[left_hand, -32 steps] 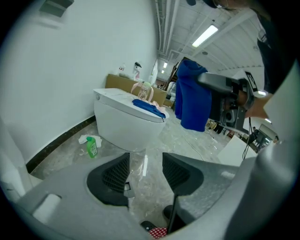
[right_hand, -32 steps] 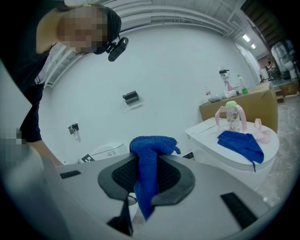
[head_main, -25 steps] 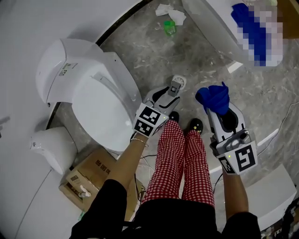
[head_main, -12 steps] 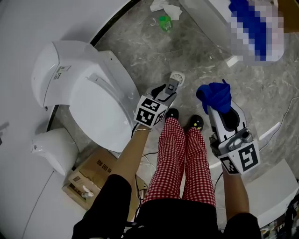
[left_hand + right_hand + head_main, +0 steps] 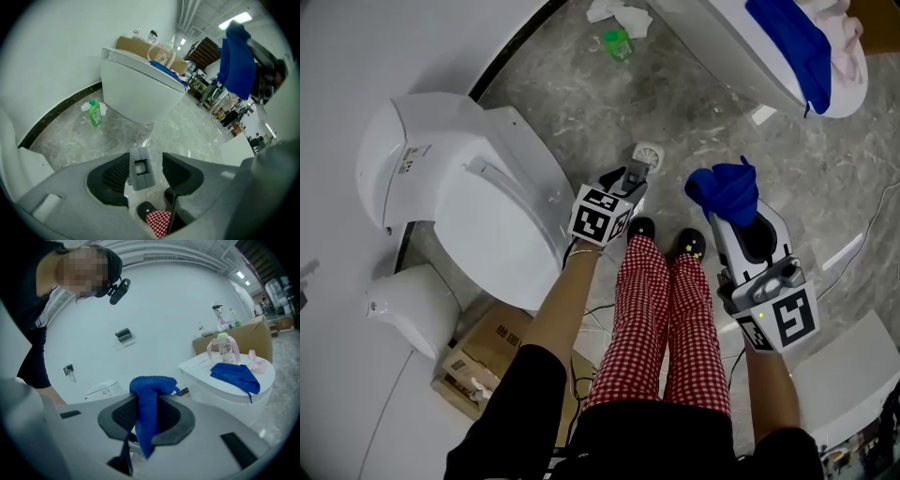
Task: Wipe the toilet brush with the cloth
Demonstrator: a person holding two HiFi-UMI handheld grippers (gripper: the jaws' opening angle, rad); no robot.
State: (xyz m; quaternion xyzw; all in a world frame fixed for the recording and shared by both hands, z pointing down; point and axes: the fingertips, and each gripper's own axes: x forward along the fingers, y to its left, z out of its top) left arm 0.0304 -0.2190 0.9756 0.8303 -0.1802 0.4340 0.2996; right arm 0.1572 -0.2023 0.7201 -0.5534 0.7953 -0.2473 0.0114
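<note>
Between the left tongs (image 5: 145, 160), only the toilet brush handle (image 5: 140, 173) shows.

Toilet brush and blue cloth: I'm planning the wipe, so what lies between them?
Only bare marble floor, as the head view shows, between the toilet brush at the left gripper and the blue cloth in the right gripper.

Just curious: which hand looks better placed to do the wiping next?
Right: the right gripper clamps the blue cloth, while the left gripper has the toilet brush handle between its jaws.
</note>
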